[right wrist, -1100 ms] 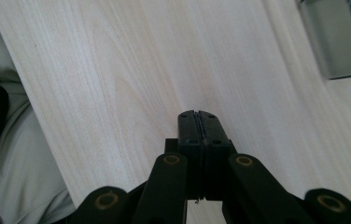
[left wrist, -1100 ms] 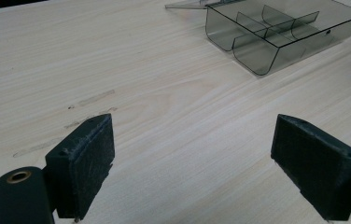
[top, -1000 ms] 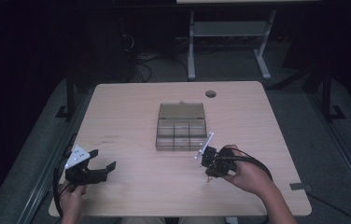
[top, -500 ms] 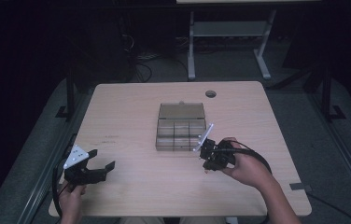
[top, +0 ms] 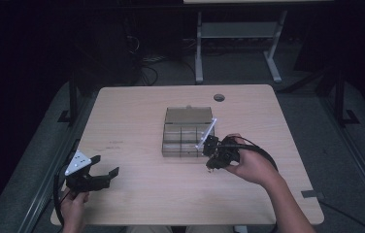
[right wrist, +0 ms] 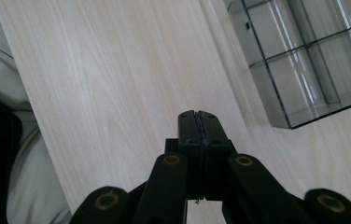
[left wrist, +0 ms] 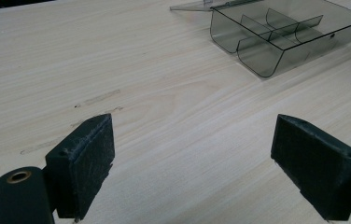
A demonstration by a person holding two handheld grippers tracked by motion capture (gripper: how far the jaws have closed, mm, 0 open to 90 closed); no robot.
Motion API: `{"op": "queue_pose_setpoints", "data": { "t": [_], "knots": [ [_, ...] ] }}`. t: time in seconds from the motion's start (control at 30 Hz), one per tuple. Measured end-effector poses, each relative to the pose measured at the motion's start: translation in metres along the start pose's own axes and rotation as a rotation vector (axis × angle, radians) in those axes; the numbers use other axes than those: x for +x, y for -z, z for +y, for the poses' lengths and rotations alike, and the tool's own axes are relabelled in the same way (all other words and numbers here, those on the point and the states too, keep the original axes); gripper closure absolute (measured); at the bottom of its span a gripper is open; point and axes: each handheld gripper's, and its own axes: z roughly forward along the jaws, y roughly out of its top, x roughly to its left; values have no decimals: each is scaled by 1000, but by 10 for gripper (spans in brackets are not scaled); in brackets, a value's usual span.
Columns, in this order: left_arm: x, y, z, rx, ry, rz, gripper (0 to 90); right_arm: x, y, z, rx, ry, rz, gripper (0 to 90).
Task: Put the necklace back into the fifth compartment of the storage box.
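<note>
Organizer box [top: 186,132] sits just beside closed right gripper [top: 213,164], well apart from wide-open left gripper [top: 107,174].

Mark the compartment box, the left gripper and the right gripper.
compartment box [top: 186,141], high view, on its divided tray.
left gripper [top: 107,168], high view, midway between its open jaw tips.
right gripper [right wrist: 196,115], right gripper view, at its closed jaw tips.

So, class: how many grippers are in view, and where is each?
2. The left gripper hovers, open, near the table's front-left corner; the right gripper, shut, sits beside the clear box.
</note>
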Motion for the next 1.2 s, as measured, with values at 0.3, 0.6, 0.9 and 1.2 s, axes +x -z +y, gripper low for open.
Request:
{"op": "queue_pose_setpoints", "data": {
  "t": [0.3,0.6,0.9,1.2],
  "knots": [
    [2,0,0,3,3,1,131,-8,5,18,0,4,8,890],
    [3,0,-1,-5,10,2,131,-14,7,33,9,17,8,891],
    [4,0,-1,1,10,3,131,-20,9,43,10,17,13,891],
    [4,0,-1,-1,13,5,131,-26,7,55,15,16,12,891]
  ]
}}
